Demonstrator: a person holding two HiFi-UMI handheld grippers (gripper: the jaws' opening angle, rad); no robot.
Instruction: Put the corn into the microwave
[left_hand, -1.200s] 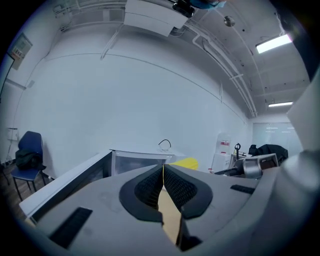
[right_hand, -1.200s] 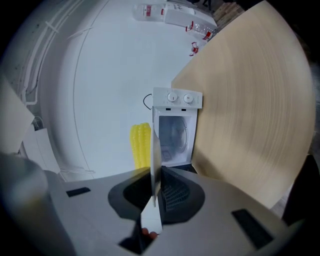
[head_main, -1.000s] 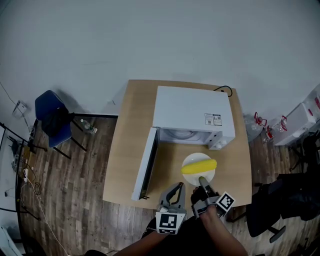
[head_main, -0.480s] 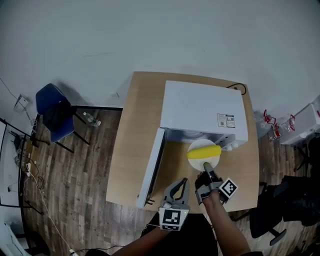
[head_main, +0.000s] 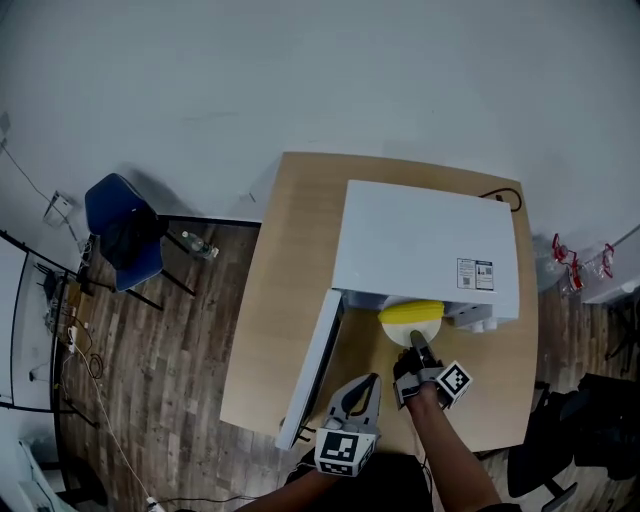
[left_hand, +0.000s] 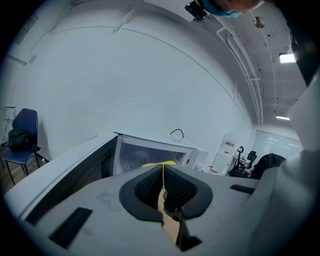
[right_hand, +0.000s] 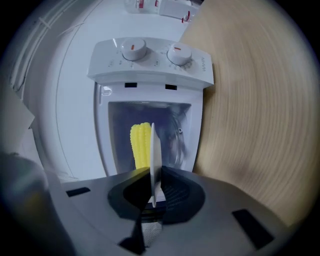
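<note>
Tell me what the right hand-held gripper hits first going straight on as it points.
The right hand-held gripper, clamped on the plate carrying the corn, points into the open microwave. The way in looks free; the back wall likely comes first, though depth is unclear.

A white microwave (head_main: 425, 245) is set on the wooden table (head_main: 290, 260), its door (head_main: 310, 365) swung open leftward. At its mouth a white plate (head_main: 398, 331) bearing the corn (head_main: 411, 312) is gripped by the near rim in the right claw (head_main: 417, 347). The left claw (head_main: 373, 380) is held beside the door.
</note>
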